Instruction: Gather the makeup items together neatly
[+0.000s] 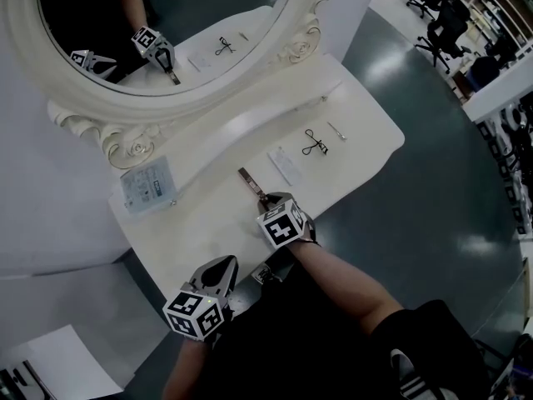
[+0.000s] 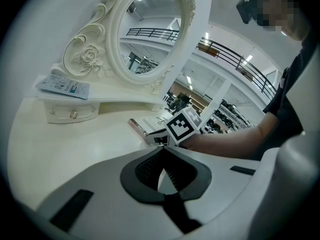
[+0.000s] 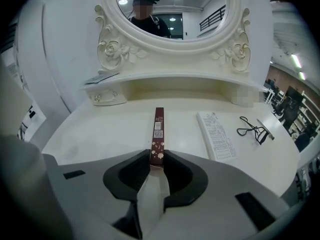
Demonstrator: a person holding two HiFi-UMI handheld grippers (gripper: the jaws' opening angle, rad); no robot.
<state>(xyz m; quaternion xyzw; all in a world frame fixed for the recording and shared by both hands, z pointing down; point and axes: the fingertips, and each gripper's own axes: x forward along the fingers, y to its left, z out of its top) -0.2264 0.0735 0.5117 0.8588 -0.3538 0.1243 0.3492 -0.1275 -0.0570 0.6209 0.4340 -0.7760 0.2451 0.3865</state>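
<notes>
Two tools work at the near edge of the white table (image 1: 208, 223). The left tool (image 2: 162, 171) is nearest the person. Its jaw tips meet, and nothing is between them. It sits low over the table's near left edge, well apart from the makeup items.

The right tool (image 3: 157, 159) is just beyond it, further in over the table. Its jaws are closed on the near end of a slim dark-red box (image 3: 158, 129), with one pad pressed on each long side. The box points straight away from the tool toward the back of the table. Whether its far end rests on the surface cannot be told.

To the right of the box, apart from it, a flat white pack (image 3: 217, 134) lies on the table. Further right is a black eyelash curler (image 3: 252, 129), with a slim metal stick (image 1: 336, 130) just beside it.

Behind these runs a raised shelf (image 3: 175, 81). A blue-printed packet (image 1: 148, 183) lies on its left end. Above the shelf stands an oval mirror (image 3: 107, 46) in an ornate cream frame.
</notes>
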